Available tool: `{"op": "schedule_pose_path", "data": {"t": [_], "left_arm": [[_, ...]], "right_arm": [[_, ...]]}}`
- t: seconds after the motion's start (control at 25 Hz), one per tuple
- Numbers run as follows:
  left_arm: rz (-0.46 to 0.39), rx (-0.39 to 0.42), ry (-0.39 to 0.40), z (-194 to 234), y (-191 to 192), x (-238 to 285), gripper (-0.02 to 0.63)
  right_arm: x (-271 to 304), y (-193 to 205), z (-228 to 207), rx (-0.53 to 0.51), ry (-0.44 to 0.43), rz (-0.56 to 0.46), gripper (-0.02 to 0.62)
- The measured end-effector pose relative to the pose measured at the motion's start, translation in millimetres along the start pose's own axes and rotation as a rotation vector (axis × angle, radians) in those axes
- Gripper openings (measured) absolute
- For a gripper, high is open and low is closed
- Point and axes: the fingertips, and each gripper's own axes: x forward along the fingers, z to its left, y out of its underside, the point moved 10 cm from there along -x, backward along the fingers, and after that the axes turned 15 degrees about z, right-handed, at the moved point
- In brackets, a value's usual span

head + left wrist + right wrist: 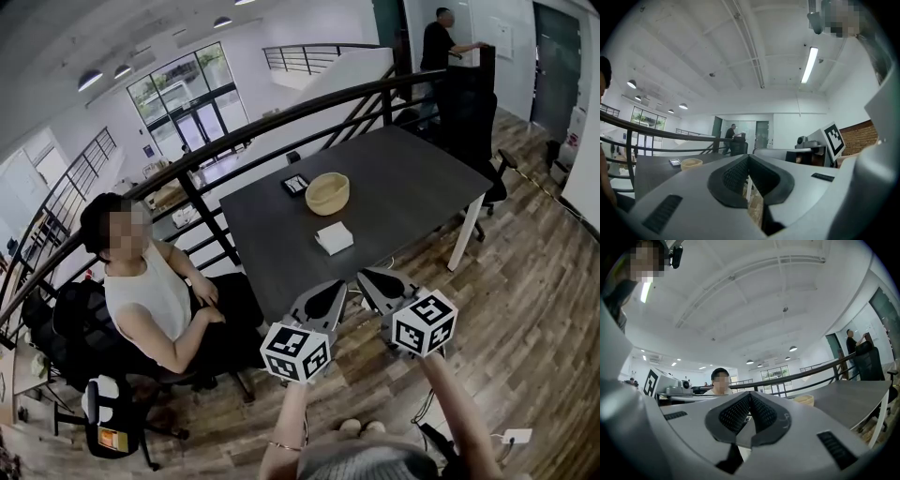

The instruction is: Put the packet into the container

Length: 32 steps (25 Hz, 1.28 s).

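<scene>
A white flat packet [334, 236] lies on the dark table [412, 187], just in front of a round wooden bowl [328, 193]. Both grippers hover level off the table's near edge, short of the packet. My left gripper [337, 285] has its jaws closed together with nothing between them, as its own view [749, 156] confirms. My right gripper [366, 277] is likewise shut and empty [750, 394]. The bowl shows small in the left gripper view [691, 163] and in the right gripper view [804, 400]. The packet is hidden behind the jaws in both gripper views.
A small black item [295, 184] lies behind the bowl. A person [155, 295] sits on an office chair at the table's left. A black railing [281, 117] curves behind the table. Another person [437, 42] stands far back by a black chair [466, 108].
</scene>
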Motion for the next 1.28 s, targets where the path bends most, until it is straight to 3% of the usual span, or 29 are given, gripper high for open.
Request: {"op": "schedule_pose_path", "data": {"t": [0.2,0.68,1.28], "left_arm": [[0.001,0.001,-0.029,-6,-3,4,0.008],[-0.012,-0.017,-0.074,0,-10,17,0.008],[-0.010,-0.031,-0.066,89,-27,89,0.008]], "right_arm": [[-8,-3,-9,-0.006,-0.050,-0.033,0.011],[-2,-16,-35,-0.031,-0.071,-0.032,0.011],[82,-43,-111,-0.072,-0.095,0.001,0.011]]}}
